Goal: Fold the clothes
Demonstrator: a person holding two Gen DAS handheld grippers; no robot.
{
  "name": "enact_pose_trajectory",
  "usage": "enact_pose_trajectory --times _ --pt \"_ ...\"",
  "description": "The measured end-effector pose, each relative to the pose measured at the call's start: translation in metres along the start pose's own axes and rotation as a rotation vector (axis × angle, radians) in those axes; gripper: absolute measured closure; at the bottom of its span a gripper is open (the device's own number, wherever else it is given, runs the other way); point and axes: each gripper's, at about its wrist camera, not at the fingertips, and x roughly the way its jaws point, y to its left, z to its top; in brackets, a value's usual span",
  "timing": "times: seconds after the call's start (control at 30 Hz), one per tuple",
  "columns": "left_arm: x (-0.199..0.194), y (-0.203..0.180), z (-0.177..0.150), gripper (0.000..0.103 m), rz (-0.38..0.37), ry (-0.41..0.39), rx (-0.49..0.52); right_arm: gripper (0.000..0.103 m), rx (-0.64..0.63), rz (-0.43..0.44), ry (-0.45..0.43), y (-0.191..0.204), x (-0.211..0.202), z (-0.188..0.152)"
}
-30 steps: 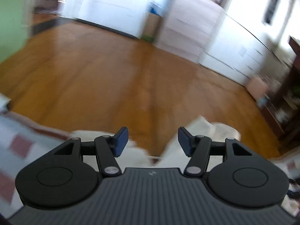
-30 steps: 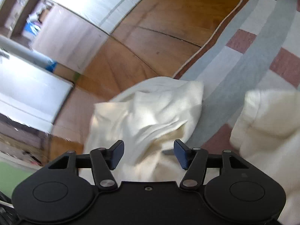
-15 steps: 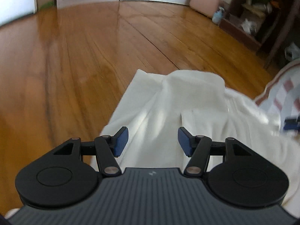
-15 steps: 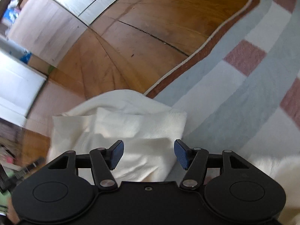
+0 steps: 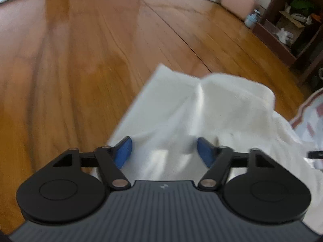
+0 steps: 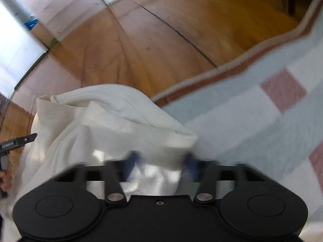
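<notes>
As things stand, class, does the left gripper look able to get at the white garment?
Probably yes: the left gripper already has the white garment between its closing pads, and nothing on the wooden floor blocks it.

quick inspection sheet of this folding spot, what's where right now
surface: wooden floor, patterned rug beside it
job's things: white garment rumpled, partly over the rug's edge
clutter: nothing seen
grippers: left gripper and right gripper both closing, fingers apart, garment between them
cables: nothing seen
surroundings: pink case and dark shelf unit at the floor's far side
</notes>
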Motion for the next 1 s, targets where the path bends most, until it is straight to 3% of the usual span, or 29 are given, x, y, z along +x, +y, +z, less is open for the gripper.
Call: enact_pose_trajectory --times 0.07,0.13,0.2,0.3,0.4,0.47,0.6,0.67,0.8,0.87,1.0 --pt "-0.01 -0.005 -0.003 0.095 0.016 -0.015 -0.019 0.093 -0.105 -0.081 -0.119 0.014 -0.017 -0.004" --pt "-0.039 -0.021 -0.009 0.095 0.029 -0.135 0.039 0.093 -0.187 -0.112 -0.217 0.027 -0.036 -0.007" --pt "-0.078 -0.041 -0.022 0.095 -0.025 -0.248 0.109 0.093 -0.26 -0.126 -0.257 0.037 -0.05 -0.01" --pt "-0.125 -0.058 -0.052 0.095 -0.158 -0.314 0.114 0.093 -0.361 -0.155 -0.275 0.046 -0.063 -0.021" --pt "-0.143 -0.071 -0.095 0.095 -0.184 -0.296 0.139 0.093 -0.406 -0.204 -0.236 0.041 -0.058 -0.038" --pt "-0.135 -0.072 -0.118 0.095 -0.174 -0.22 0.135 0.093 -0.41 -0.233 -0.202 0.036 -0.049 -0.046" --pt "-0.117 -0.072 -0.137 0.095 -0.145 -0.136 0.126 0.093 -0.397 -0.241 -0.22 0.031 -0.049 -0.05" --pt "-0.12 -0.078 -0.128 0.095 -0.108 -0.163 0.169 0.093 -0.407 -0.243 -0.246 0.036 -0.052 -0.046" --pt "-0.143 -0.092 -0.091 0.095 0.039 -0.312 0.319 0.094 -0.44 -0.25 -0.341 0.055 -0.073 -0.024" --pt "-0.163 -0.085 -0.059 0.095 0.104 -0.379 0.333 0.094 -0.457 -0.238 -0.362 0.067 -0.085 -0.003" --pt "-0.21 -0.059 -0.008 0.095 0.172 -0.498 0.26 0.094 -0.535 -0.201 -0.364 0.1 -0.1 0.044"
